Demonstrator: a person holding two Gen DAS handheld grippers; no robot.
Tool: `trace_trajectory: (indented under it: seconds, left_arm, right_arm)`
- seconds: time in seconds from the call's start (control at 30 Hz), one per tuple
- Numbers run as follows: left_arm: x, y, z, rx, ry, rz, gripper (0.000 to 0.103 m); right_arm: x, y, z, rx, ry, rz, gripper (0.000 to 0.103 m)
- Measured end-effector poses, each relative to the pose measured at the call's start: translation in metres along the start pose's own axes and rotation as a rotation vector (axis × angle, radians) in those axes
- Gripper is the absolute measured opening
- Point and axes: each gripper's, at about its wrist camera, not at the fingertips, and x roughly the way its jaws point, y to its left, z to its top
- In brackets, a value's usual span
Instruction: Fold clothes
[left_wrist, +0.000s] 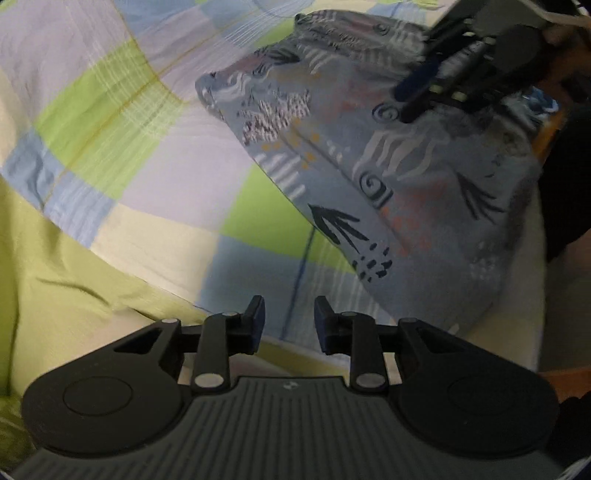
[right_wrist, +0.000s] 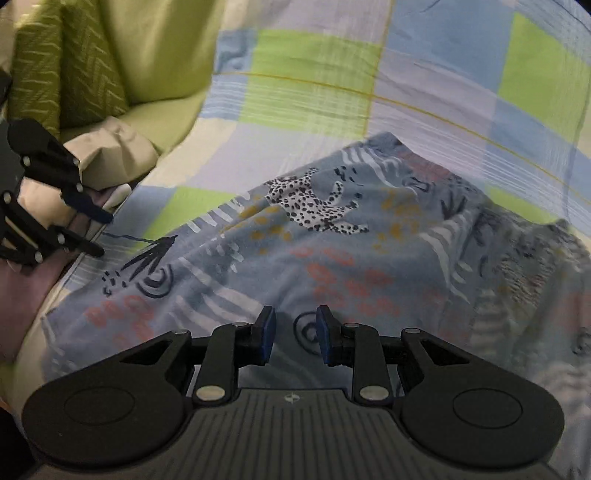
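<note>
Both grippers (left_wrist: 289, 325) (right_wrist: 294, 334) hover empty over garment (right_wrist: 332, 258) on checked bedspread (right_wrist: 314, 81).

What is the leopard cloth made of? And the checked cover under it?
Leopard cloth: looks like soft, matte printed cotton or jersey; it lies in loose folds. Checked cover: seems a thin woven cotton, matte, with fine stripes woven through the squares. Neither can be told for sure.

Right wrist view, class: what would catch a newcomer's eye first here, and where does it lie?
The blue patterned garment with a spotted leopard print stands out first, lying rumpled across the middle over a checked bedsheet of green, blue and lilac squares. The right gripper hovers over it at bottom centre, jaws apart and empty. The left gripper enters at the left edge.
</note>
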Motion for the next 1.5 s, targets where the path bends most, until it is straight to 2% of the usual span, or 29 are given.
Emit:
trace_trajectory:
  seconds: [0.1, 0.27, 0.43, 0.57, 0.67, 0.73, 0.77, 0.83, 0.9, 0.93, 1.07, 1.1, 1.2, 1.3, 1.37, 1.47, 1.5]
  left_arm:
    - [-0.018, 0.022, 0.01, 0.027, 0.005, -0.03, 0.031]
    - [-0.031, 0.043, 0.037, 0.126, -0.005, -0.033, 0.034]
    - [-0.024, 0.05, 0.059, 0.278, 0.008, -0.06, 0.038]
    - [-0.016, 0.055, 0.07, 0.298, 0.018, -0.089, 0.041]
    - [-0.006, 0.057, 0.074, 0.297, 0.039, -0.107, 0.042]
    - [0.0, 0.056, 0.076, 0.314, 0.05, -0.109, 0.042]
    - [0.003, 0.055, 0.078, 0.324, 0.056, -0.109, 0.042]
    - [0.007, 0.055, 0.083, 0.344, 0.061, -0.105, 0.042]
    - [0.009, 0.054, 0.089, 0.401, 0.055, -0.085, 0.049]
    - [0.01, 0.055, 0.092, 0.449, 0.047, -0.062, 0.052]
    - [0.021, 0.059, 0.107, 0.651, 0.047, 0.002, 0.053]
    - [0.024, 0.061, 0.111, 0.694, 0.039, 0.012, 0.053]
    - [0.036, 0.065, 0.122, 0.821, -0.007, 0.044, 0.063]
    - [0.057, 0.061, 0.127, 0.966, -0.04, 0.05, 0.064]
    - [0.074, 0.055, 0.126, 1.112, -0.055, 0.057, 0.064]
    - [0.102, 0.054, 0.125, 1.307, -0.085, 0.082, 0.064]
    - [0.11, 0.057, 0.127, 1.342, -0.095, 0.085, 0.064]
  right_arm:
    - [-0.032, 0.028, 0.008, 0.029, 0.048, -0.043, 0.031]
    - [-0.063, 0.115, 0.015, 0.035, 0.124, -0.012, 0.035]
    - [-0.036, 0.195, 0.018, -0.028, 0.127, -0.033, 0.036]
    - [0.008, 0.225, 0.009, -0.095, 0.167, -0.063, 0.039]
    - [0.024, 0.231, 0.002, -0.137, 0.182, -0.121, 0.042]
    - [0.025, 0.231, 0.002, -0.173, 0.168, -0.128, 0.044]
    - [0.026, 0.229, 0.004, -0.187, 0.167, -0.125, 0.041]
    - [0.023, 0.215, 0.008, -0.143, 0.174, -0.109, 0.015]
    - [0.016, 0.198, 0.011, -0.09, 0.168, -0.098, 0.011]
    - [0.012, 0.191, 0.013, -0.07, 0.16, -0.088, 0.009]
    - [-0.015, 0.175, 0.028, -0.025, 0.106, -0.01, 0.007]
    - [-0.023, 0.171, 0.034, -0.015, 0.094, 0.009, 0.007]
    - [-0.04, 0.163, 0.051, 0.05, 0.06, 0.056, 0.007]
    - [-0.061, 0.153, 0.068, 0.105, 0.011, 0.106, 0.007]
    - [-0.07, 0.15, 0.075, 0.118, -0.01, 0.126, 0.006]
    - [-0.074, 0.142, 0.076, 0.209, -0.005, 0.118, 0.006]
    - [-0.075, 0.14, 0.073, 0.249, -0.001, 0.108, 0.006]
